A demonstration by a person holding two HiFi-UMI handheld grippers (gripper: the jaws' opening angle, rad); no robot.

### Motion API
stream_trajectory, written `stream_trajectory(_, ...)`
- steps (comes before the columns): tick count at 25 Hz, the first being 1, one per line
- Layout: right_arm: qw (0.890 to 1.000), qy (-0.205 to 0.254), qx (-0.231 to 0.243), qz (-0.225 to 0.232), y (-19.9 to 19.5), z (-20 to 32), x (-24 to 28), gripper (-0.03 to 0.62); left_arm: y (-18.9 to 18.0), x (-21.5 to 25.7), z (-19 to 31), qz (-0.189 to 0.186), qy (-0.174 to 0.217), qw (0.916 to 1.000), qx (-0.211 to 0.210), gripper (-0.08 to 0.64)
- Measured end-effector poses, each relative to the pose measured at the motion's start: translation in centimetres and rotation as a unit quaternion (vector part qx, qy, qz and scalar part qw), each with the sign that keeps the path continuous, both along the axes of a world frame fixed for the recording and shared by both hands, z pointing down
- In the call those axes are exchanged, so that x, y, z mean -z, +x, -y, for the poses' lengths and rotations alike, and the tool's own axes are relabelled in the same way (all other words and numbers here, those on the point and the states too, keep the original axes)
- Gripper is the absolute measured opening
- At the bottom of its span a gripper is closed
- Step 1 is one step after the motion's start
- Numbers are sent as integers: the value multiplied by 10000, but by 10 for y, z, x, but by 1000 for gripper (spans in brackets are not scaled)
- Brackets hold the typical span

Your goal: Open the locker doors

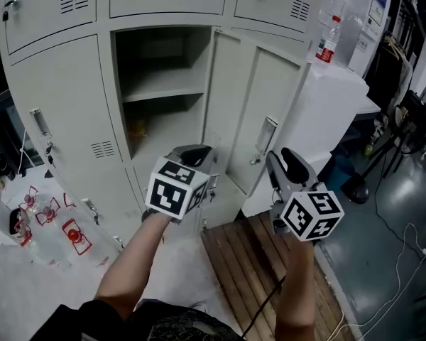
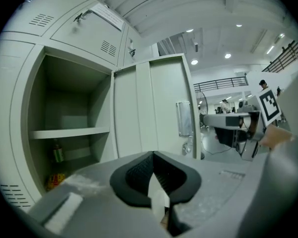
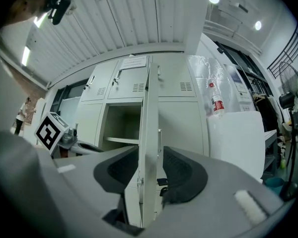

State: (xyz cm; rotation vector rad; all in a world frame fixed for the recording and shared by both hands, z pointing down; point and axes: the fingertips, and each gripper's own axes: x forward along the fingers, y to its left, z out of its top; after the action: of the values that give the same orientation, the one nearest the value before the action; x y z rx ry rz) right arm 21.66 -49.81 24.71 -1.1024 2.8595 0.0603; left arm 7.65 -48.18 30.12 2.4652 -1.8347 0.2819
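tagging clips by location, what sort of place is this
Probably the locker corner of a workshop or industrial hall. A bank of grey metal lockers fills the view, with one door open. The left gripper view shows a high ceiling and a railed upper walkway. A wooden slatted platform lies below.

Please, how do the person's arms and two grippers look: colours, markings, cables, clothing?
The left gripper and the right gripper have grey bodies with black ribbed pads on the jaws. Each carries a white cube printed with black square markers. A black cable hangs beside the right arm. Both arms are bare; dark clothing shows at the bottom edge.
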Motion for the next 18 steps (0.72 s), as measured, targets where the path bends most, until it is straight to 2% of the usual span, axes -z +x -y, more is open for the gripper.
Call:
stream_trajectory(8, 9999, 37, -137, 64, -14, -26, 2, 158, -32, 2, -32, 17, 51, 9999, 107, -2)
stream_trajectory(18, 9997, -124, 188, -100, -94, -89, -11, 173, -116, -2, -107, -92, -39, 9984, 564, -2)
